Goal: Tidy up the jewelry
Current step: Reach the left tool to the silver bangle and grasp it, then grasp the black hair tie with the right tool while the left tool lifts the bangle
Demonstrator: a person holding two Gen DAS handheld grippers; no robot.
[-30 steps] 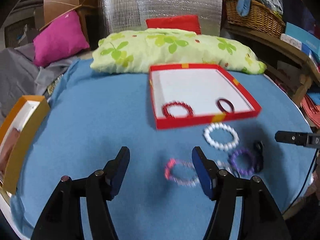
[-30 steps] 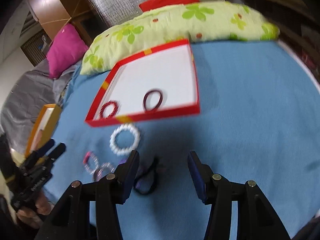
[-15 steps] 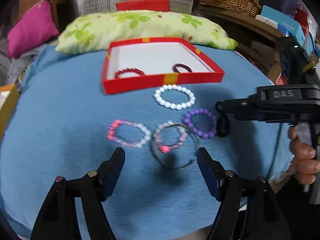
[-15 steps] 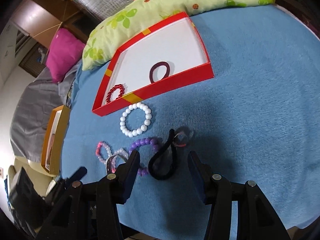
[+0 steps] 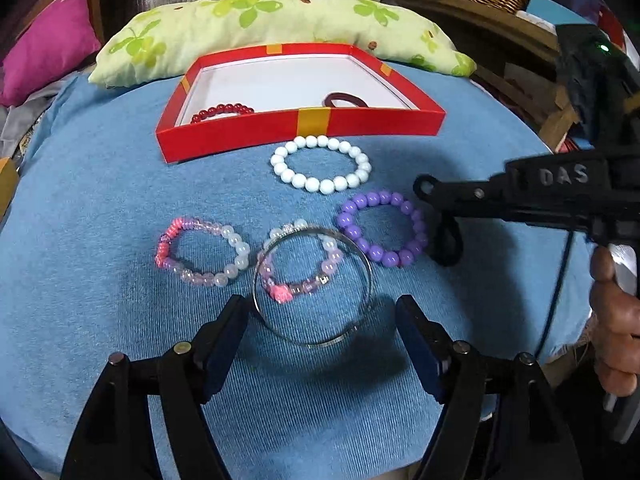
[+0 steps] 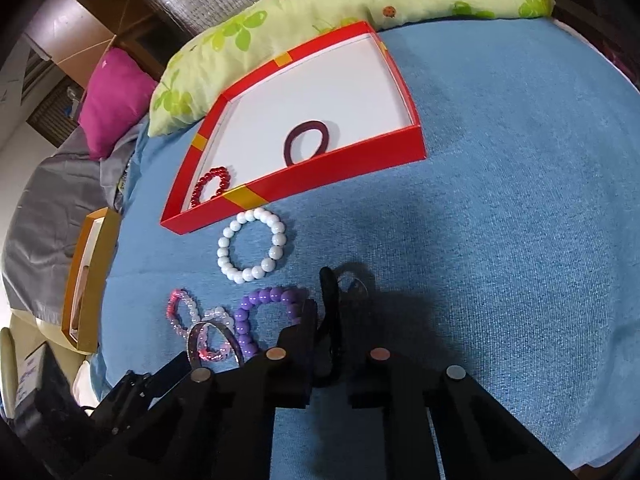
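Left gripper (image 5: pixel 322 322) spread wide, holding nothing, hovering low over the blue cloth (image 5: pixel 92 248) well in front of the red box (image 5: pixel 304 128). Between its fingers (image 5: pixel 224 332), the near arc of a silver bangle (image 5: pixel 316 340), not gripped; left finger close beside the bangle's edge, contact not clear.

Right gripper (image 6: pixel 334 344) drawn narrow around a black hair tie (image 6: pixel 330 300), also in front of the red box and to its right side; fingers (image 6: pixel 308 320) pressed close on either side of the band, tip of the tie poking out beyond them. From the left wrist view, same right gripper (image 5: pixel 440 196) reaching in sideways, black loop hanging under its tip.

Inside the red box: a red bead bracelet (image 5: pixel 222 112) by the near left wall, a dark maroon hair tie (image 5: pixel 344 100) toward the near right.

Just in front of the red box: a white bead bracelet (image 5: pixel 320 164). Nearer than that, a purple bead bracelet (image 5: pixel 382 228) just beside the black tie. Left of the purple one, a pale pink bracelet (image 5: pixel 300 264) lying partly within the silver bangle, and further left a pink-and-clear bracelet (image 5: pixel 202 252) touching or nearly touching it.

Behind the red box, a green floral pillow (image 5: pixel 272 20).
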